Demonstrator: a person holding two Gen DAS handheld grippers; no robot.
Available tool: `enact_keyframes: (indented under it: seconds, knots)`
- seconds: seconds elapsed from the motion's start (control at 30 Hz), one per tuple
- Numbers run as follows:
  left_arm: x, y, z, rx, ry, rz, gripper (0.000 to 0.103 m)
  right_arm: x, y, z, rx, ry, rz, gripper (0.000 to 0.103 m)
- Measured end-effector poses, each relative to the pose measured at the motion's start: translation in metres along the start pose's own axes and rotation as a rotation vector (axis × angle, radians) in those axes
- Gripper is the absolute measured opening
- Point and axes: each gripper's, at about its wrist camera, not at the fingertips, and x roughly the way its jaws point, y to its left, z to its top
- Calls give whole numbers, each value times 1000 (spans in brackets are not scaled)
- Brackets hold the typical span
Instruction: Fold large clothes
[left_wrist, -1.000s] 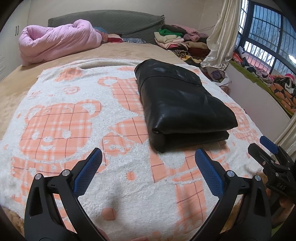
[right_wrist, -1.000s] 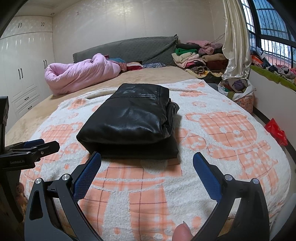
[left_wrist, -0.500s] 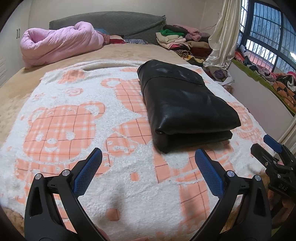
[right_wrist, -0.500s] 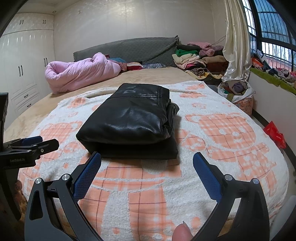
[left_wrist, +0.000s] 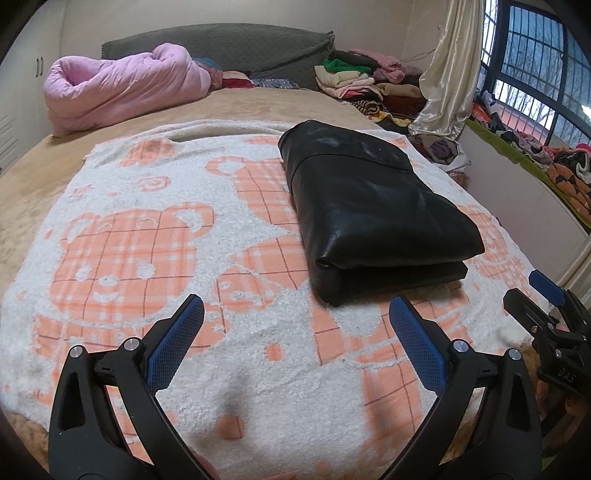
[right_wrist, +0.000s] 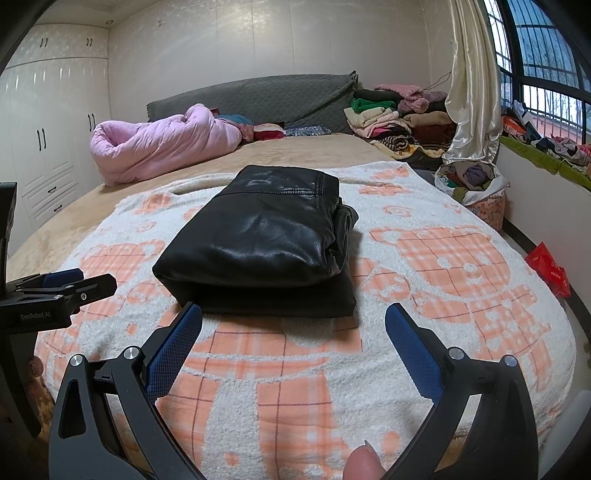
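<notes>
A black leather garment (left_wrist: 369, 214) (right_wrist: 266, 243) lies folded in a thick rectangular stack on a white blanket with orange bears (left_wrist: 155, 236) (right_wrist: 443, 273). My left gripper (left_wrist: 295, 314) hangs open over the blanket's near edge, short of the stack and left of its near end, holding nothing. My right gripper (right_wrist: 293, 321) is open too, just in front of the stack's near edge, its left finger close to the corner. The left gripper (right_wrist: 62, 288) shows at the left of the right wrist view, and the right gripper (left_wrist: 546, 306) at the right of the left wrist view.
A rolled pink quilt (right_wrist: 162, 147) and a pile of folded clothes (right_wrist: 391, 114) lie at the head of the bed, by a grey headboard (right_wrist: 258, 96). A basket of clothes (right_wrist: 476, 192) stands on the floor by the curtain. White wardrobes (right_wrist: 48, 129) line the left wall.
Both grippers have drawn back slightly and risen a little; the folded garment has not moved. Both stay open.
</notes>
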Motion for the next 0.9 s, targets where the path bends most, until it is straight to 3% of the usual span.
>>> enact_keyframes:
  seconds: [0.73, 0.9]
  knots:
    - [4, 1, 1, -25, 41, 14, 94, -3, -2, 0, 4, 4, -7, 99]
    - [4, 10, 3, -44, 44, 14, 94, -17, -18, 0, 50, 1, -24, 99]
